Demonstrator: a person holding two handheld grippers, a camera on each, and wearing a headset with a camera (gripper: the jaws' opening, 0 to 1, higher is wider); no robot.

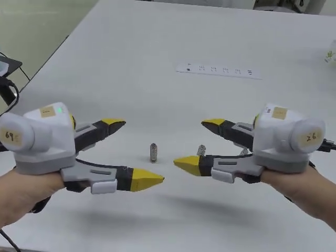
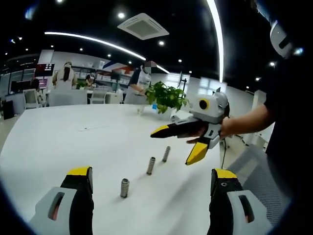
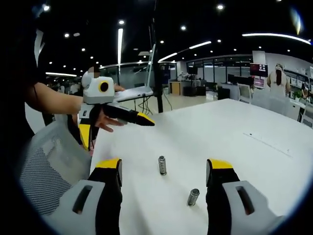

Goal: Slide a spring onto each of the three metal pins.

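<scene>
Three small upright pins with coiled springs around them stand in a row on the white table: one (image 1: pixel 153 152) between the grippers, a second (image 1: pixel 201 150) by the right gripper's lower jaw, a third (image 1: pixel 244 152) mostly hidden behind that gripper. My left gripper (image 1: pixel 139 151) hovers open to the left of the row, holding nothing. My right gripper (image 1: pixel 191 142) hovers open opposite it, also holding nothing. The left gripper view looks along the row (image 2: pixel 151 165) between its own open jaws (image 2: pixel 150 174). Two sprung pins (image 3: pixel 162 165) (image 3: pixel 193 197) stand ahead of the right gripper's open jaws (image 3: pixel 164 164).
A white power strip (image 1: pixel 219 70) lies farther back on the table. The table's left edge (image 1: pixel 47 58) runs diagonally at the far left. A potted plant (image 2: pixel 167 98) stands at the table's far end, and people stand in the office behind.
</scene>
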